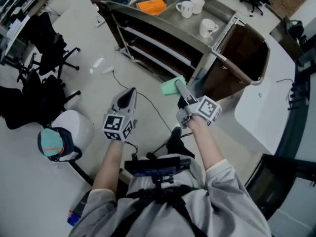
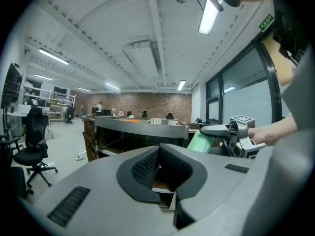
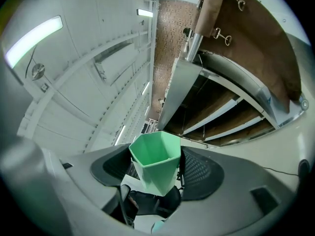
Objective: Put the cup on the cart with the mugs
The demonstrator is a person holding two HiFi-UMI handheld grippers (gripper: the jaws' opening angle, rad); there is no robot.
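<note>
Here, the cup (image 3: 155, 161) is sitting between the pads of your right gripper (image 1: 178, 89), which is clamping it by its sides. You are holding it in the air near the cart's end, not yet over the top shelf. The pick-up is done. The carry over the rail and the set-down beside the mugs (image 1: 185, 9) are judged to remain.

The cup is mint green, apparently matte plastic, with flat facets tapering toward its base. The pads (image 3: 202, 168) gripping it are dark and finely ribbed. Your left gripper (image 1: 129, 95) is carrying nothing, with its jaws resting closed together.

The cart (image 1: 163, 21) is showing a brushed steel top, open lower shelves and a brown bag (image 1: 242, 58) hanging at its end. The three mugs standing on the top are white, glossy and handled.
</note>
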